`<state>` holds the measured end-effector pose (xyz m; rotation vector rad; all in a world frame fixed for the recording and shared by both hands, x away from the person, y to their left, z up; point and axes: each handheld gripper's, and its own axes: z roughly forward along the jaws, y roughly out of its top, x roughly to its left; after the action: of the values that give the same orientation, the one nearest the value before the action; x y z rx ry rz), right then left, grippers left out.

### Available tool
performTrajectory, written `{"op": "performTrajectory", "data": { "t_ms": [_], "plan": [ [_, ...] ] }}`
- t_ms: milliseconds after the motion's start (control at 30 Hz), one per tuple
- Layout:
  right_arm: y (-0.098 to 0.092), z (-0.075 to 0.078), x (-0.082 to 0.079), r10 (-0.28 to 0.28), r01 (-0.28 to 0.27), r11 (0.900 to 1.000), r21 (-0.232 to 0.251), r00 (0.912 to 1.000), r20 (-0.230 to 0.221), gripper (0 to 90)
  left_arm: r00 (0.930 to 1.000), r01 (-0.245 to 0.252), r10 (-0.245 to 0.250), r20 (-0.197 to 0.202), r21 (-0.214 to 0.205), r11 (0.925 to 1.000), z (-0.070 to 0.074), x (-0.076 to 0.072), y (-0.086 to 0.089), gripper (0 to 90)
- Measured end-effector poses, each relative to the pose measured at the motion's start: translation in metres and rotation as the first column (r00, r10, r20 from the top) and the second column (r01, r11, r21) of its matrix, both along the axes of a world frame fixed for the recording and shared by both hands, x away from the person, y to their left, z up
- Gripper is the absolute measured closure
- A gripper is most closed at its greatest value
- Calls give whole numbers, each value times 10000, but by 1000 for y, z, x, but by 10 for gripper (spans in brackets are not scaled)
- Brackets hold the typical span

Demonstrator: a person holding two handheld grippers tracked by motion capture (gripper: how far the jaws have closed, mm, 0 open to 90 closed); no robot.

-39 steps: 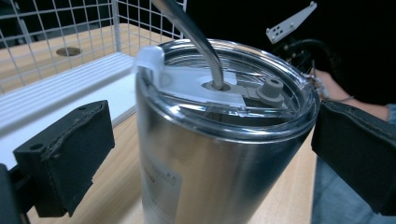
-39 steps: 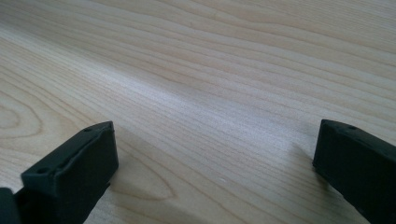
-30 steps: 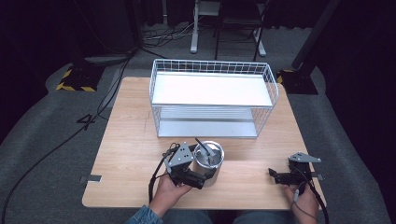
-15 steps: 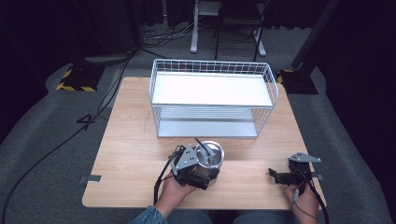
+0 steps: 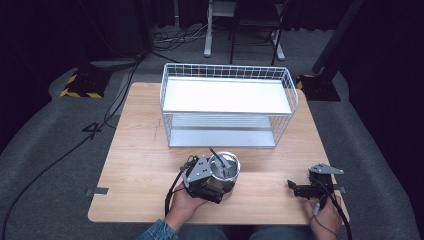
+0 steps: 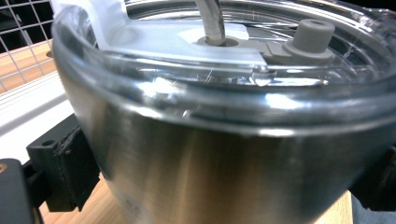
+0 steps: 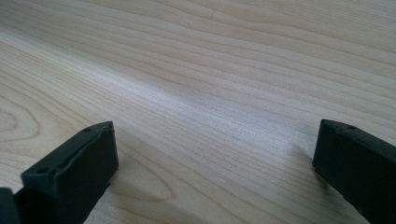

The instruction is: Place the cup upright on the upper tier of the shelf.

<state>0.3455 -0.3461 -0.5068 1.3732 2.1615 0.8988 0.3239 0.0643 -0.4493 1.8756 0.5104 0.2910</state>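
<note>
A round cup (image 5: 223,172) of brushed, mirror-bright steel is seen at the near middle of the table (image 5: 140,150), just in front of the wire basket (image 5: 227,105). It is topped by a clear plastic lid (image 6: 243,56) with a thick, glossy rim, in which a grey rubber stopper (image 6: 312,35) is set and through which a straw (image 6: 210,21) is passed at the centre. What lies inside the cup cannot be told through the lid. The cup is clamped by the left gripper (image 5: 207,186), whose black, matte jaws are pressed against the steel wall on either side, as is seen in the left gripper view. The right gripper (image 5: 300,189) is held low at the near right of the table, well apart from the cup, and its blocky black jaws are spread wide with only pale wood between them. The table top is of light wood with a long, wavy grain. The basket is made of thin white wire in a square mesh, oblong with rounded corners, and a smooth white shelf (image 5: 227,96) is held in its upper part, with a ribbed white floor seen beneath it.
</note>
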Motion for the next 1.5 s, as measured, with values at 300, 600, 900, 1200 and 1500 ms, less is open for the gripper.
{"op": "performTrajectory", "data": {
  "t_ms": [300, 600, 900, 1200, 1500],
  "plan": [
    [0, 0, 0, 0, 0, 10000, 0, 10000, 1, 2, 9993, 122, -119, -362, 101, 9999, 11, 2, 5, 37],
    [0, 0, 0, -13, 13, 10000, -3, 10000, 4, 2, 9986, 113, -119, -519, -121, 9999, 39, 5, 16, 37],
    [0, 0, 0, -9, 9, 10000, -6, 10000, 8, 2, 9980, 433, -446, -445, -298, 9986, 72, 15, 28, 37],
    [0, 0, 0, -10, 10, 10000, -5, 10000, 5, 2, 9948, 963, -971, -306, -265, 9950, 110, 28, 37, 37],
    [0, 0, 0, -10, 10, 10000, -6, 10000, 7, 2, 9922, 1232, -1236, -134, -308, 9919, 138, 41, 41, 37]
  ]
}}
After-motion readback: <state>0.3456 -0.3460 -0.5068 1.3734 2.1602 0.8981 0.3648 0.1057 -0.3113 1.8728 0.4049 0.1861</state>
